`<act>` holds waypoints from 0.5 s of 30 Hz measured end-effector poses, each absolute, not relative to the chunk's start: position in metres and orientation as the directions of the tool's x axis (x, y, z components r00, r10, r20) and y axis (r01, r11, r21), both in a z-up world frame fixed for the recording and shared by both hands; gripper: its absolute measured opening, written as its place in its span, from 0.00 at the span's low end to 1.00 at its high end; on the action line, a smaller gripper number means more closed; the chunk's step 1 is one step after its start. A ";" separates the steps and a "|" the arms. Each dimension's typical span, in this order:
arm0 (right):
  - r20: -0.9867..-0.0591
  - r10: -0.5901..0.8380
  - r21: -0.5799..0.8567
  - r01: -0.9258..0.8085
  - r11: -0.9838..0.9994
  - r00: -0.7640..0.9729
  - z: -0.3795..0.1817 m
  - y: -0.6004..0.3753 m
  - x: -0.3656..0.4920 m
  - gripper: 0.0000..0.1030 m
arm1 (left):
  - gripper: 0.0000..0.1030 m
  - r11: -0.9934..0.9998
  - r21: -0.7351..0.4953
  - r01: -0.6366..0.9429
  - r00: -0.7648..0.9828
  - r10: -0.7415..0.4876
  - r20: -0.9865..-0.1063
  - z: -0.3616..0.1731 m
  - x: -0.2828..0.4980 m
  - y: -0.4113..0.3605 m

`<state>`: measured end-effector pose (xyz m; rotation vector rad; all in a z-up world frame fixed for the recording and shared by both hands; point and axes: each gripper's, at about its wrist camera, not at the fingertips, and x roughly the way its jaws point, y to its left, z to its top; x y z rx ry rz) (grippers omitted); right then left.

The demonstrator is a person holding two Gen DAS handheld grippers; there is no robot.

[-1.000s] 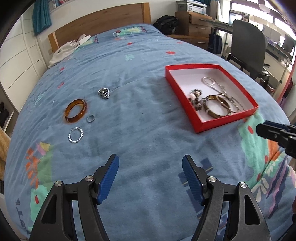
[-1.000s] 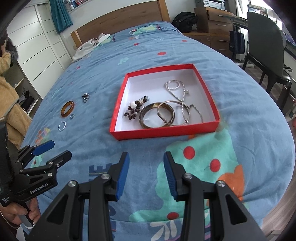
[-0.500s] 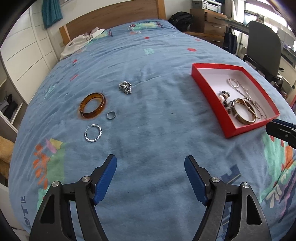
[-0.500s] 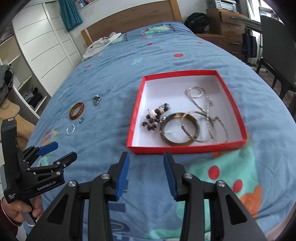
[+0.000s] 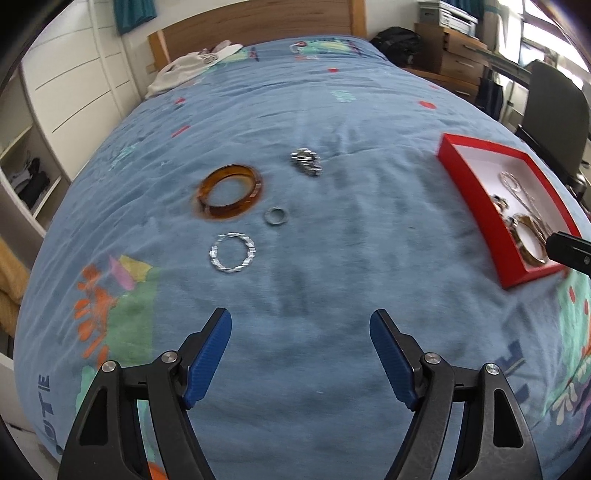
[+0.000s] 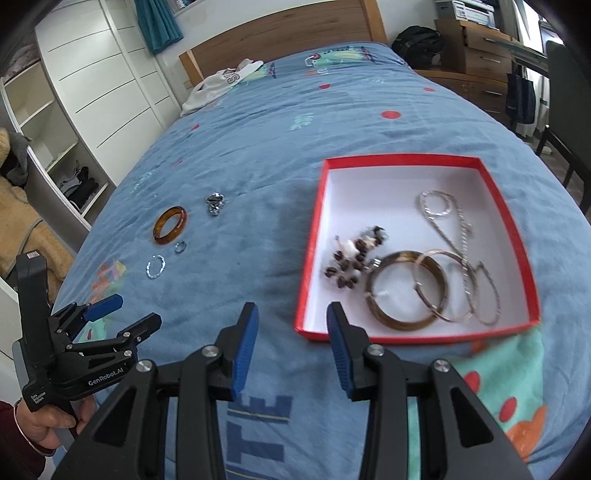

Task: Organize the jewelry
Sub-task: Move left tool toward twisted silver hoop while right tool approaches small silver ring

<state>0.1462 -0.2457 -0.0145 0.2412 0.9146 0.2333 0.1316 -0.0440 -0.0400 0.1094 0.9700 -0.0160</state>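
On the blue bedspread lie an amber bangle (image 5: 229, 192) (image 6: 170, 225), a small grey ring (image 5: 276, 216) (image 6: 180, 246), a twisted silver ring (image 5: 232, 252) (image 6: 155, 266) and a silver chain clump (image 5: 306, 162) (image 6: 215, 202). A red box (image 6: 309, 258) (image 5: 474, 201) holds bangles, chains and a beaded piece. My left gripper (image 5: 300, 350) (image 6: 122, 310) stands open and empty above the bedspread, short of the loose pieces. My right gripper (image 6: 291, 332) is partly open with nothing between its fingers, near the box's front left corner.
A wooden headboard (image 6: 280, 35) and white clothing (image 6: 221, 86) lie at the bed's far end. White cupboards (image 6: 92, 92) stand left, a desk with drawers (image 6: 476, 48) and a dark chair (image 5: 554, 122) right. A person's hand (image 6: 48, 424) holds the left gripper.
Both grippers have shifted left across the bed. The loose jewelry now sits nearer the middle of the left wrist view and the red box has slid right. The left jaws stand slightly wider.
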 end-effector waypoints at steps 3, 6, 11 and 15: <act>-0.751 0.315 0.307 -0.117 0.945 0.580 -0.016 -0.235 0.155 0.36 | 0.74 0.996 0.079 0.034 0.567 0.046 -0.822 -0.040 0.135 -0.029; -0.752 0.330 0.308 -0.138 0.941 0.571 -0.018 -0.222 0.165 0.36 | 0.74 0.997 0.073 0.013 0.572 0.053 -0.819 -0.039 0.138 -0.014; -0.755 0.352 0.309 -0.174 0.935 0.553 -0.022 -0.200 0.182 0.36 | 0.74 0.998 0.063 -0.009 0.582 0.056 -0.811 -0.038 0.145 0.004; -0.758 0.366 0.307 -0.200 0.930 0.540 -0.025 -0.183 0.194 0.36 | 0.74 0.998 0.046 -0.030 0.586 0.055 -0.808 -0.039 0.151 0.017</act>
